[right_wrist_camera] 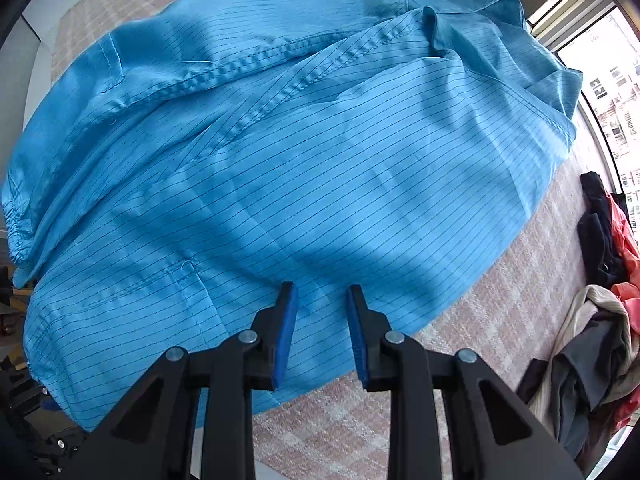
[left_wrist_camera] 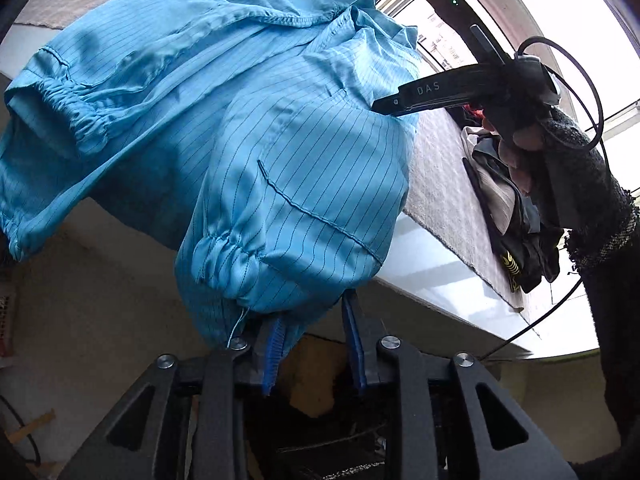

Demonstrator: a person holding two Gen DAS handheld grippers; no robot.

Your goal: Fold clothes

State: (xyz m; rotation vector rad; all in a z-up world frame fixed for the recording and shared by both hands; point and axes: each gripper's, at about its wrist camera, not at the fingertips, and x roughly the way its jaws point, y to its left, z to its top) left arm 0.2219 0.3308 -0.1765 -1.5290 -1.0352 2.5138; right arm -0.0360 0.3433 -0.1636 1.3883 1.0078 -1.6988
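"DAS" stands in pale letters on the right claw (left_wrist_camera: 386, 106) (its black finger).

The left wrist camera is looking up from below the table edge (left_wrist_camera: 440, 280); the right is looking down, close; both are sharing the blue garment (right_wrist_camera: 300, 160).

To my right a window (right_wrist_camera: 618, 120) shows pale buildings outside; daylight is strong there. A checked pinkish-beige cloth (right_wrist_camera: 480, 320) covers the counter (left_wrist_camera: 424, 276), whose white edge shows below the cloth in the left wrist view. A black cable (left_wrist_camera: 592, 80) loops near the window frame. Below the counter, a beige wall (left_wrist_camera: 100, 280) and what looks like cardboard (left_wrist_camera: 316, 376), partly hidden, in dim clutter.
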